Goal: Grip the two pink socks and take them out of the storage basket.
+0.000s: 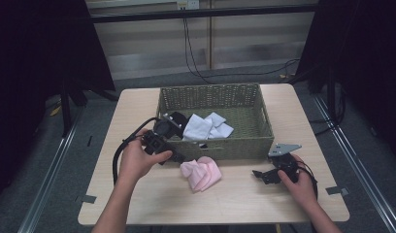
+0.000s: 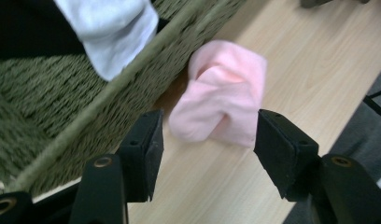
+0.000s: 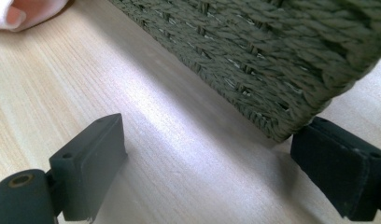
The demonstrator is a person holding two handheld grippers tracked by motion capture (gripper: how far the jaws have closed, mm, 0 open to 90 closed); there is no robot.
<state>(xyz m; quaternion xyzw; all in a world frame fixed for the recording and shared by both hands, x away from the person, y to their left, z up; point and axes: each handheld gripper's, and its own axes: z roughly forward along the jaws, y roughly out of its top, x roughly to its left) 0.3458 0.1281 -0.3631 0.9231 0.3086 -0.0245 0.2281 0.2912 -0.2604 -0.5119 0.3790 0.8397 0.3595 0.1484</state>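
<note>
1. The left claw (image 2: 205,140) was held low over the worktop (image 1: 244,199), jaws spread wide apart and empty, with the pink cloth (image 2: 223,98) framed just beyond and between them. The line-up read as an approach for a pick, though that was only a judgement.

2. The pink cloth was seen lying on the worktop just beside the near wall of the woven basket (image 1: 235,145), outside it. Whether it touched the wall could not be told.

3. The right claw (image 1: 264,175) was kept down by the basket's near right corner, well apart from the cloth. Its jaws were parted too, nothing between them but bare wood, and the basket corner loomed close in the right gripper view. It was judged to be parked clear, or ready to steady the basket.

4. White cloths (image 1: 206,127) were seen heaped inside the basket at its left side, so the basket was taken to be the likely destination.

5. The pink cloth looked soft and fleecy, crumpled into loose folds, with a rounded hump on top. An easy pinch was expected.
</note>
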